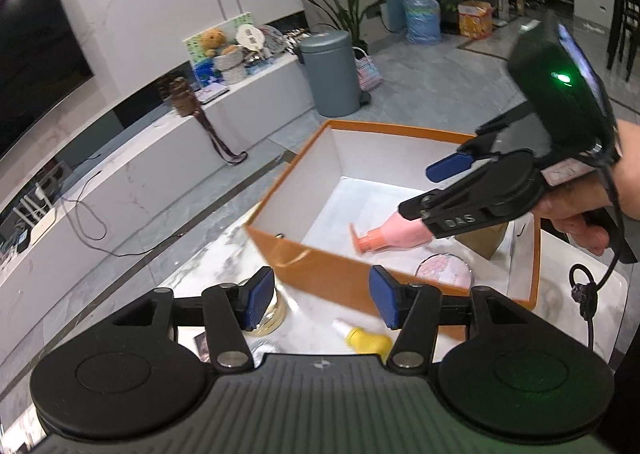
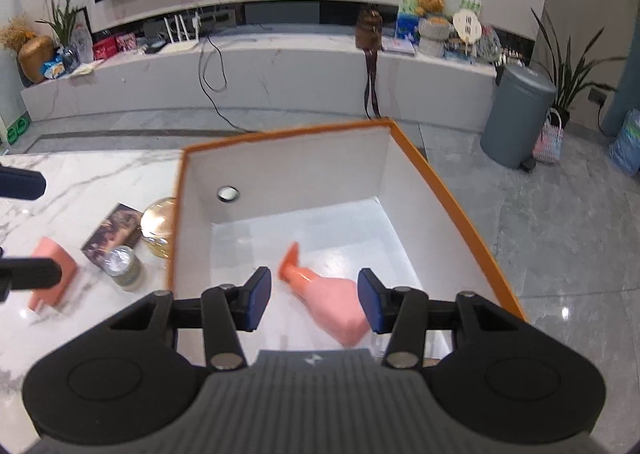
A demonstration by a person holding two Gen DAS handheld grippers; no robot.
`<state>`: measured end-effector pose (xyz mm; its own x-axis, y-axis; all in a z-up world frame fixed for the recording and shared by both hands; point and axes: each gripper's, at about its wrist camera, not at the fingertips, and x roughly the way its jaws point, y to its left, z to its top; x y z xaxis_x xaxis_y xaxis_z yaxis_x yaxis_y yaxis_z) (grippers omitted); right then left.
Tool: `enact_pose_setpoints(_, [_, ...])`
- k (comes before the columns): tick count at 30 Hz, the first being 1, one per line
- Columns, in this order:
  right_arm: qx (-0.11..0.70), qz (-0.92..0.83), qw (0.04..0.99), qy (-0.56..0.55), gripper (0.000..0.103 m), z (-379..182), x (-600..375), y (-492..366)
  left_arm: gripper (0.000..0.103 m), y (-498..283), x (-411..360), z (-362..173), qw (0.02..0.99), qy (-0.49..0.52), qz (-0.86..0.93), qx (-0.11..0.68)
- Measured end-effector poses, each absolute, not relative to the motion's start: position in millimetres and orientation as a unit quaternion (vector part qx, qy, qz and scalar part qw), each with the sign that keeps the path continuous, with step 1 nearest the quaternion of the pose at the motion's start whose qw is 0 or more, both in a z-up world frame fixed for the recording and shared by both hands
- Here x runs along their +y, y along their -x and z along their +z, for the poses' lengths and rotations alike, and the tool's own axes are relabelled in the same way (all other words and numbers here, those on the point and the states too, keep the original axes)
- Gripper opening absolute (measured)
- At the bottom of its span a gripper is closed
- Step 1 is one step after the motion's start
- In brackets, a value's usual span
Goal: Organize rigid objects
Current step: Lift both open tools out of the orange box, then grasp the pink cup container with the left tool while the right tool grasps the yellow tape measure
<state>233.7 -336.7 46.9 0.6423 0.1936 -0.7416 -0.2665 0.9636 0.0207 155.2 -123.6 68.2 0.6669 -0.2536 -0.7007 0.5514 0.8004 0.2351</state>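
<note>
Nearest the left gripper (image 1: 321,300), outside the box's (image 1: 344,282) orange near wall, a yellow bottle (image 1: 366,340) lies on the marble table (image 1: 208,254) between the spread blue pads, touching neither. A round glass bottle (image 1: 272,312) sits just behind the left pad. From the right wrist view more clutter lines the box's left wall: that glass bottle (image 2: 160,224) against it, a dark card (image 2: 114,232) beside, a small jar (image 2: 124,268) in front of the card, and a pink block (image 2: 52,278) farthest out — all on the table.

Inside the box, a pink bottle (image 2: 328,304) lies on its side on the white floor, orange nozzle pointing toward the far wall. A round pink-patterned lid (image 1: 444,270) rests near the box's near wall, and a brown item sits half hidden behind the right gripper.

The right gripper (image 2: 314,300) hangs over the box — its jaws stand wide apart on either side of the pink bottle's body, gripping nothing. The left gripper's jaws are equally parted and empty.

Beyond the box stand a grey bin (image 2: 516,114) and a low TV bench.
</note>
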Motion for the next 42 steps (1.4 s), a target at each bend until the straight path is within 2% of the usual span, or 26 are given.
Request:
enact_pose_setpoints(9, [0.353, 0.142, 0.924, 0.052, 0.049, 62, -311, -181, 0.072, -148, -52, 67, 0.911, -0.162, -0.184, 0.331])
enact_pose_setpoints(11, [0.343, 0.145, 0.926, 0.063, 0.053, 61, -305, -173, 0.079, -144, -35, 58, 0.918, -0.144, -0.172, 0.327])
enact_pose_setpoints(23, [0.325, 0.167, 0.923, 0.122, 0.054, 38, -266, -129, 0.079, -136, 43, -19, 0.932, -0.046, -0.09, 0.348])
enact_pose_setpoints(29, [0.314, 0.199, 0.92, 0.126, 0.056, 31, -241, -104, 0.082, -130, 48, -35, 0.937, -0.04, -0.079, 0.337])
enact_pose_setpoints(38, [0.392, 0.16, 0.903, 0.071, 0.058, -24, -212, -86, 0.082, -131, 62, -66, 0.938, -0.013, -0.036, 0.344])
enact_pose_setpoints(42, [0.402, 0.133, 0.904, 0.056, 0.058, -41, -210, -86, 0.083, -133, 62, -69, 0.938, -0.015, -0.031, 0.344])
